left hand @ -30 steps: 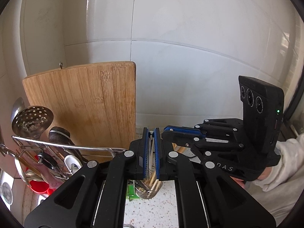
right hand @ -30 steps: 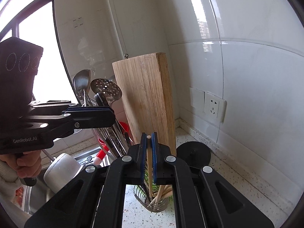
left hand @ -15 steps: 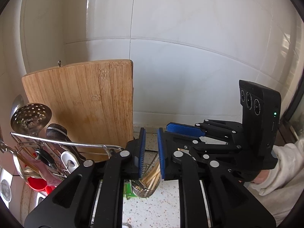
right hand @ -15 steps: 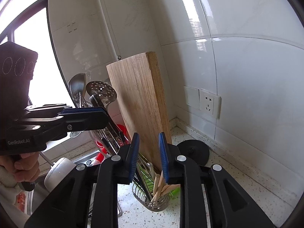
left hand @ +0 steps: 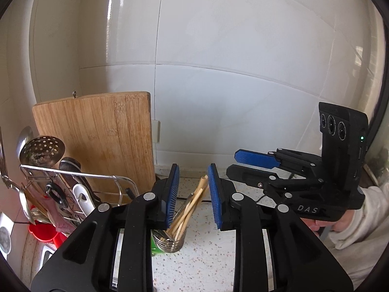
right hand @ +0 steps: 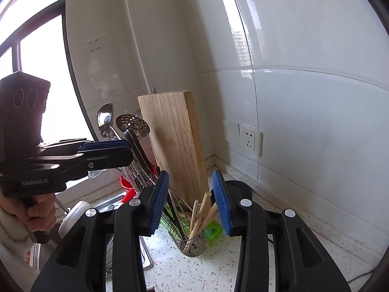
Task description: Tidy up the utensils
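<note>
Both claws spread above chopsticks

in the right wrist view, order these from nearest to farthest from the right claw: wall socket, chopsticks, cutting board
1. Chopsticks: just below the open right claw, standing in the wire holder.
2. Cutting board: upright behind the holder, slightly left.
3. Wall socket: on the tiled wall, right and beyond.

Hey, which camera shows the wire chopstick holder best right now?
The right wrist view: the holder stands clear between the open fingers, its wire wall and the chopsticks inside both visible. In the left wrist view the holder is partly hidden behind the left finger; only its lower rings show.
</note>
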`<action>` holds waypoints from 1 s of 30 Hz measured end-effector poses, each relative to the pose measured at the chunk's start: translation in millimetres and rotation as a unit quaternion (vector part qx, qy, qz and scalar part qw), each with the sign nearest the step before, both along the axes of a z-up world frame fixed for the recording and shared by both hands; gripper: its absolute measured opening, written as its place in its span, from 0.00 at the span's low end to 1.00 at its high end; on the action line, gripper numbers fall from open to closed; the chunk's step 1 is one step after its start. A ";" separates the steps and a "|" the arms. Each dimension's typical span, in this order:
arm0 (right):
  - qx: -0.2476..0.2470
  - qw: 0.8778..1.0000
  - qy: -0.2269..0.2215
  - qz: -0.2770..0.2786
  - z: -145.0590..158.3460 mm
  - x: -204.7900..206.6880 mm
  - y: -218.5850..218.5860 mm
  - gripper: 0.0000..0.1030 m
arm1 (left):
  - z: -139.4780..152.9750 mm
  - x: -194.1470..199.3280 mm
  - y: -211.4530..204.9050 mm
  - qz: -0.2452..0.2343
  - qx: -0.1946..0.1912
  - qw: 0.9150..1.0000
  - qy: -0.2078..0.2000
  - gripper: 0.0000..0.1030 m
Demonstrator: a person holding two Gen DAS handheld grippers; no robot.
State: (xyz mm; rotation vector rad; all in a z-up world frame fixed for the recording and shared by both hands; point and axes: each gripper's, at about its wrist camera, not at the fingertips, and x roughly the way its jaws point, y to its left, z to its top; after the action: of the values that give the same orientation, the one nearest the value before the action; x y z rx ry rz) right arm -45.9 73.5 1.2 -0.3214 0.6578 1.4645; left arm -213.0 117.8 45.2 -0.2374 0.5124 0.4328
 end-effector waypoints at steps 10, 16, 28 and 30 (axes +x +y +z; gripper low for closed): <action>-0.015 0.999 0.016 0.025 14.7 -4.7 -62.5 0.57 | -9.5 -14.2 -64.0 0.065 -0.005 0.998 0.006 0.54; -0.029 0.998 0.024 0.047 16.8 -10.2 -87.7 0.67 | -17.2 -27.5 -97.2 0.098 -0.011 0.995 0.008 0.68; -0.035 0.996 0.025 0.072 18.4 -24.5 -115.2 0.71 | -24.8 -44.1 -130.7 0.141 -0.007 0.990 0.009 0.87; -0.035 0.996 0.025 0.074 19.0 -25.9 -117.7 0.71 | -25.7 -45.6 -135.2 0.146 -0.005 0.989 0.007 0.87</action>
State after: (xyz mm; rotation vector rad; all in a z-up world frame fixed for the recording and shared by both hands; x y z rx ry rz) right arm -71.9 -44.2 20.1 -0.3959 0.7398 1.5968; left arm -258.6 -17.4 19.6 -0.3213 0.4954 0.7179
